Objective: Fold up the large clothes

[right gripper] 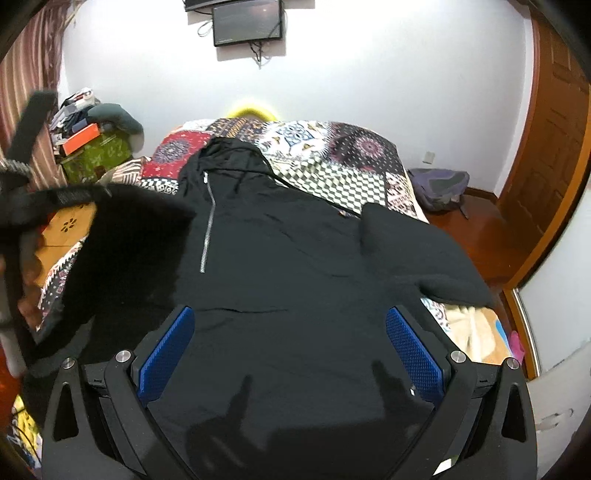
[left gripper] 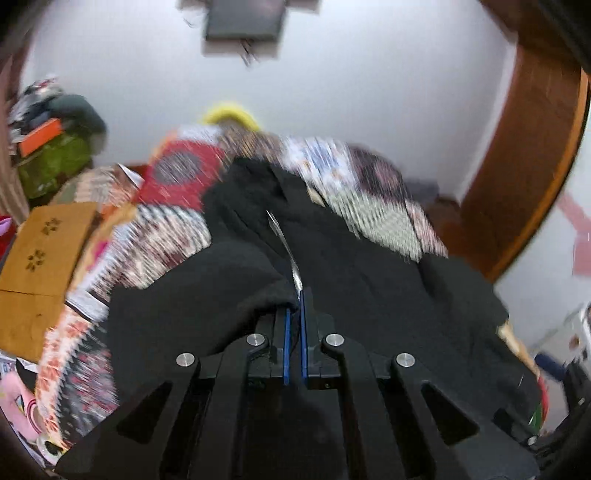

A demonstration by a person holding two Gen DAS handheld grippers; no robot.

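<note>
A black zip hoodie (right gripper: pixel 280 258) lies front up on a patchwork bedspread (right gripper: pixel 332 158), hood at the far end, silver zipper (right gripper: pixel 207 229) left of centre. Its right sleeve (right gripper: pixel 417 243) is folded onto the body. My left gripper (left gripper: pixel 294 306) is shut on the hoodie's left sleeve edge (left gripper: pixel 207 295) and holds it lifted; the view is motion-blurred. From the right wrist view this gripper and raised sleeve (right gripper: pixel 122 236) show at the left. My right gripper (right gripper: pixel 290 332) is open and empty, hovering over the hoodie's lower body.
A wooden bedside table (left gripper: pixel 40 254) stands left of the bed, with a green box and clutter (right gripper: pixel 92 147) behind. A backpack (right gripper: pixel 439 186) lies on the floor at the right, near a wooden door (right gripper: pixel 550 155). A screen (right gripper: pixel 247 22) hangs on the far wall.
</note>
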